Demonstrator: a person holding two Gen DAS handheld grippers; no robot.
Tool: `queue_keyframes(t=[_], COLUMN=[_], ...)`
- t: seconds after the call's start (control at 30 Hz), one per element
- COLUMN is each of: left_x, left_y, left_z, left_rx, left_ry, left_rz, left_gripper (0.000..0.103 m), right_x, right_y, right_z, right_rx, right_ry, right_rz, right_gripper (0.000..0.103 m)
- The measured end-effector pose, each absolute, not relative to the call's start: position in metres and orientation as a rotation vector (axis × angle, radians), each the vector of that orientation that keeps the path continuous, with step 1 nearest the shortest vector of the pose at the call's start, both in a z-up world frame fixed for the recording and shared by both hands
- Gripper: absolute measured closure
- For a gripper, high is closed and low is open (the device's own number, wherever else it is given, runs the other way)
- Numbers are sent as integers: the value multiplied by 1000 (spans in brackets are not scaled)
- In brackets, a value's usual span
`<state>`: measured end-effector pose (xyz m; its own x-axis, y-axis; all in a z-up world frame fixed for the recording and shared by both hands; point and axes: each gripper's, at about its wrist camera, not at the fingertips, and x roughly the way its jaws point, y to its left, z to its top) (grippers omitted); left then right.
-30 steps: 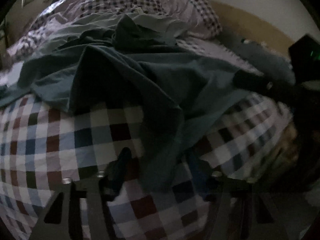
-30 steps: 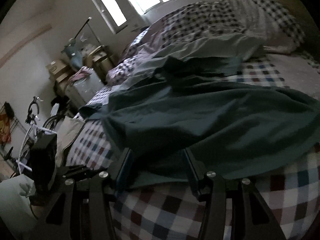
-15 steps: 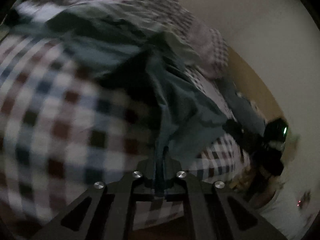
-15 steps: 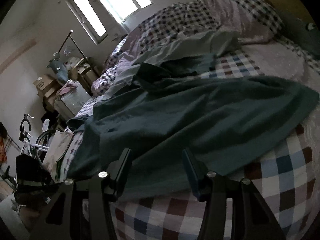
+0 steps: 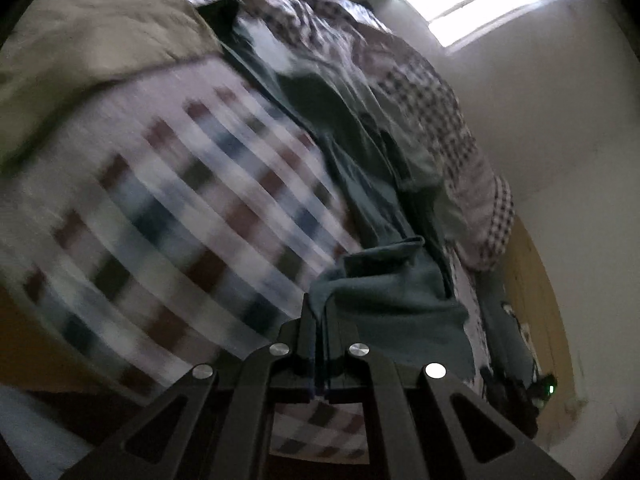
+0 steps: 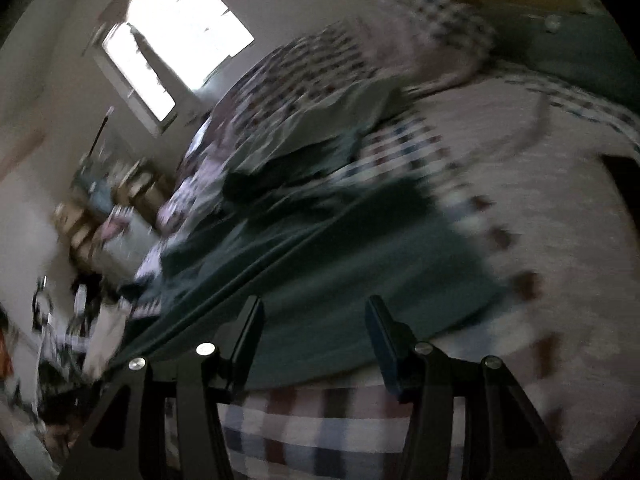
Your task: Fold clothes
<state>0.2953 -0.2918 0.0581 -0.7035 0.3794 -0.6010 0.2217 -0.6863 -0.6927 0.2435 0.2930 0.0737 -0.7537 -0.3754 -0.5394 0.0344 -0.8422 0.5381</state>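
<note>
A dark teal garment [image 5: 396,296] lies spread over the checked bedsheet [image 5: 192,216]. My left gripper [image 5: 320,344] is shut on a bunched edge of it, and the cloth runs up and away from the fingertips toward the far end of the bed. In the right wrist view the same garment [image 6: 360,248] fills the middle, with a taut crease running from the lower left. My right gripper [image 6: 316,332] hovers at its near edge. Its jaws stand apart and the cloth lies between and behind them without being pinched. Both views are blurred.
A paler green garment [image 6: 320,120] and a small-check quilt with a pillow [image 6: 436,12] lie further up the bed. Boxes and clutter [image 6: 96,216] stand beside the bed under a bright window [image 6: 172,48]. A wooden headboard [image 5: 536,300] lines the wall.
My left gripper closed on the garment's edge, rolled over and swept sideways with the cloth. My right gripper stayed open and slid along the bed, tilting as it went.
</note>
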Motion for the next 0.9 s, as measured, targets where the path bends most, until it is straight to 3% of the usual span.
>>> queue_keyframes(t=[0.27,0.73,0.8,0.9], left_x=[313,312,311,309], left_y=[-378,-401,-401,-400], left_z=[80,74,72,70], left_rx=[-980,-967,-980,-1001], left_ry=[-1381,-1416,-1407,-1394], left_rz=[2717,2769,2768,2767], left_gripper=[103,103,103,103], right_x=[250,222,219,217], right_y=[355,249,236,220], right_z=[44,38,37,35], right_rx=[1104,1326,1360,1396], right_ry=[-1132,-544,-469,-351], right_rz=[-2548,-2274,-2264,-2284], right_gripper=[45,45,47,58])
